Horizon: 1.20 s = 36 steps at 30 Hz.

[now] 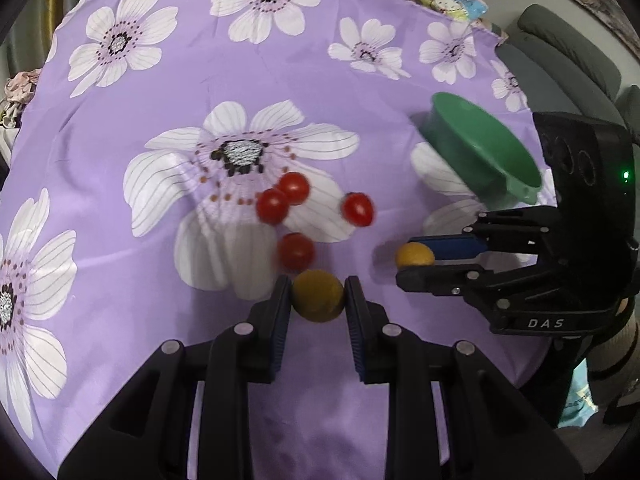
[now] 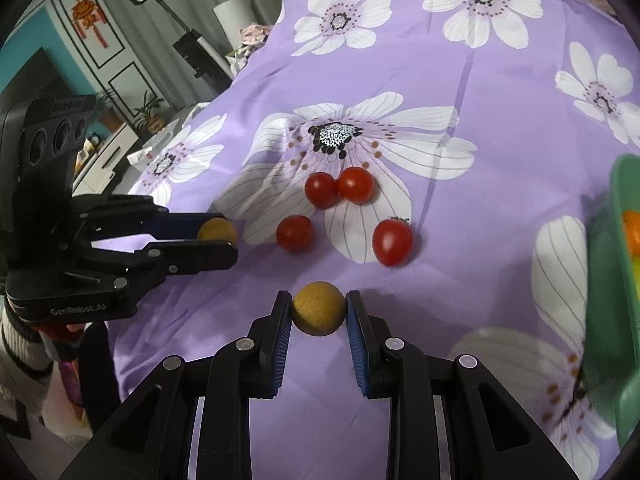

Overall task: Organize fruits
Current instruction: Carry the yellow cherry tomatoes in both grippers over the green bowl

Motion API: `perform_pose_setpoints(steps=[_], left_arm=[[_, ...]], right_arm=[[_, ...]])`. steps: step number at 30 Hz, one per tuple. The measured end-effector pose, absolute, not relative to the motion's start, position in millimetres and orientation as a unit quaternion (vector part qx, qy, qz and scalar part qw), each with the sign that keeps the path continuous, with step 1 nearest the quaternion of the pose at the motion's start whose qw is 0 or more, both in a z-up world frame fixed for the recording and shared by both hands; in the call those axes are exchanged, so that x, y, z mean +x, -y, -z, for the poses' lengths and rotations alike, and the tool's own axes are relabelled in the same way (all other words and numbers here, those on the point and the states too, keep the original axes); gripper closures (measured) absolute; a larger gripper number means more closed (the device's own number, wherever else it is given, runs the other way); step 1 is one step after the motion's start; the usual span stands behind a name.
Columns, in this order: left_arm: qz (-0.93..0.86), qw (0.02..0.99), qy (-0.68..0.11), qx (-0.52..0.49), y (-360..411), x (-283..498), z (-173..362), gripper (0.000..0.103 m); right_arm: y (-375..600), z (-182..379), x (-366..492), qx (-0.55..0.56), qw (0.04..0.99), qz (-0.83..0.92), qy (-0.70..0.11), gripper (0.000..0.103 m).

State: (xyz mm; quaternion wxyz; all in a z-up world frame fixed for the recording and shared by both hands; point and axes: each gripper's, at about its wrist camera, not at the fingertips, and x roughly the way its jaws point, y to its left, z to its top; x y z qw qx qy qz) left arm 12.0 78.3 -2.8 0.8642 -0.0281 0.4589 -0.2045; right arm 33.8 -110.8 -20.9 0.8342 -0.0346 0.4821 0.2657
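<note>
Left gripper (image 1: 318, 298) is clamped on a yellow-brown round fruit (image 1: 318, 296), both blue-padded fingers (image 1: 282, 312) pressing its sides, fruit sitting right at the fingertips. Right gripper (image 2: 318, 310) is doing the same with a second yellow-brown fruit (image 2: 319, 309), pinched between its pads at the tips. Each gripper also shows in the other's camera: the right gripper (image 1: 416, 260), to the right of the left one, with its fruit (image 1: 415, 255) poking out at the finger ends; the left gripper (image 2: 218, 236), to the left of the right one, with its fruit (image 2: 217, 230).

Four red cherry tomatoes lie loose on the purple flowered cloth (image 2: 480, 80), just ahead of both grippers' tips and between them. From the right wrist view: two touching as a pair (image 2: 321, 190) (image 2: 355, 185) farthest ahead, one (image 2: 295, 233) nearer and off to the left, one with a small stem (image 2: 392, 241) nearer and slightly right. None is touched by a gripper. In the left wrist view the nearest tomato (image 1: 296, 251) is just beyond the held fruit.

Green bowl (image 1: 480, 148) sits ahead and right of the left gripper, just beyond the right gripper's fingers, blurred. From the right wrist view its rim (image 2: 624, 184) is at the far right edge, with orange and yellowish fruit (image 2: 632, 228) showing inside; I can't tell what kind.
</note>
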Motion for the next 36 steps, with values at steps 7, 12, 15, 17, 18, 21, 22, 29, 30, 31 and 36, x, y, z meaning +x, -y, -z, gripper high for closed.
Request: perform_pose_setpoints(steps=[7, 12, 15, 17, 18, 21, 22, 29, 30, 31, 36], left_arm=[[0.221, 0.866, -0.447, -0.032, -62, -5, -10, 0.076], [0.228, 0.867, -0.443, -0.026, -50, -12, -16, 0.076], [0.232, 0.868, -0.439, -0.022, -43, -15, -20, 0.076], [0.234, 0.868, -0.438, -0.019, -40, -16, -22, 0.076], [0.235, 0.868, -0.437, -0.018, -38, -16, -23, 0.076], [0.240, 0.866, -0.438, -0.016, -31, -14, -26, 0.076], [0.243, 0.866, -0.438, -0.015, -28, -12, -27, 0.076], [0.260, 0.869, -0.422, -0.013, -8, -2, -38, 0.076], [0.263, 0.868, -0.420, -0.017, -5, 1, -39, 0.076], [0.266, 0.868, -0.419, -0.019, -2, 3, -40, 0.076], [0.281, 0.866, -0.413, -0.023, 15, 14, -45, 0.076]], right_arm=[[122, 5, 11, -0.020, 0.849, -0.256, -0.461, 0.074], [132, -3, 1, -0.009, 0.859, -0.249, -0.447, 0.074], [138, -6, -5, -0.003, 0.863, -0.245, -0.442, 0.074], [143, -7, -9, 0.000, 0.865, -0.241, -0.439, 0.074], [145, -7, -10, 0.002, 0.866, -0.240, -0.438, 0.074], [152, -9, -13, 0.010, 0.870, -0.235, -0.433, 0.074], [155, -10, -13, 0.013, 0.872, -0.232, -0.431, 0.074], [180, -18, -15, 0.036, 0.887, -0.204, -0.413, 0.074], [185, -19, -15, 0.038, 0.889, -0.199, -0.410, 0.074], [190, -21, -15, 0.041, 0.892, -0.192, -0.407, 0.074], [208, -27, -15, 0.054, 0.903, -0.163, -0.393, 0.074]])
